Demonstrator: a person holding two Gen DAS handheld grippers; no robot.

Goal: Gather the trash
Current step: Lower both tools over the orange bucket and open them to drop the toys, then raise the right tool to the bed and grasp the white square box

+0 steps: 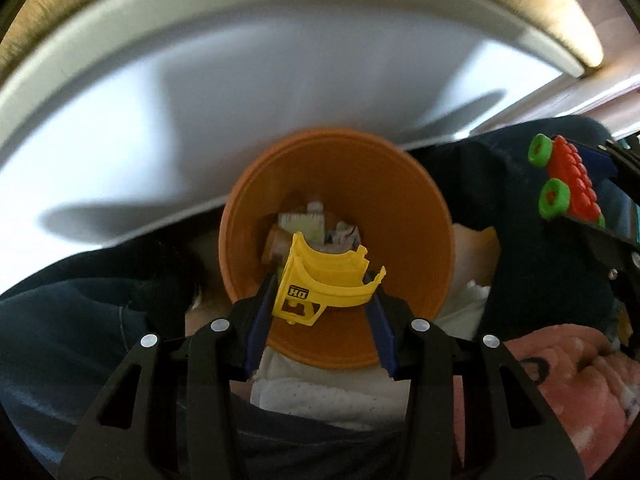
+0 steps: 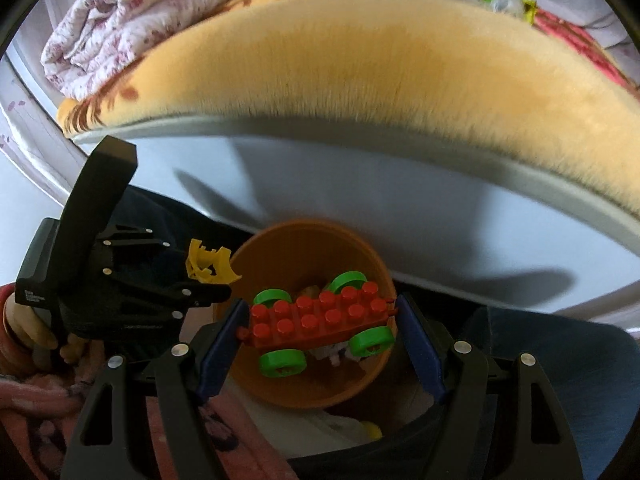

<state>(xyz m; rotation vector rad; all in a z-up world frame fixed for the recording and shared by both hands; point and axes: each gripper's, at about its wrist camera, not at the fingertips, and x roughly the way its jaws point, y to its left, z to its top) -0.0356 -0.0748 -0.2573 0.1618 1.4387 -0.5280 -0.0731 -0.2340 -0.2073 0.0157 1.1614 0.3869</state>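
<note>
Right, my left gripper (image 1: pixel 326 280) pinches the yellow piece (image 1: pixel 320 286) over the orange bucket (image 1: pixel 420 200); my right gripper (image 2: pixel 320 316) clamps the red brick car (image 2: pixel 320 316) there too.

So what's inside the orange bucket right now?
The orange bucket holds scraps at the bottom: a pale green-white piece and crumpled paper. The held yellow piece covers the rest.

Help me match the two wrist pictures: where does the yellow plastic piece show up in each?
Left wrist: yellow plastic piece at centre, clamped in the left gripper, over the orange bucket.
Right wrist: same piece at left of centre, at the left gripper's tip.
Shared landmark: the orange bucket.
</note>
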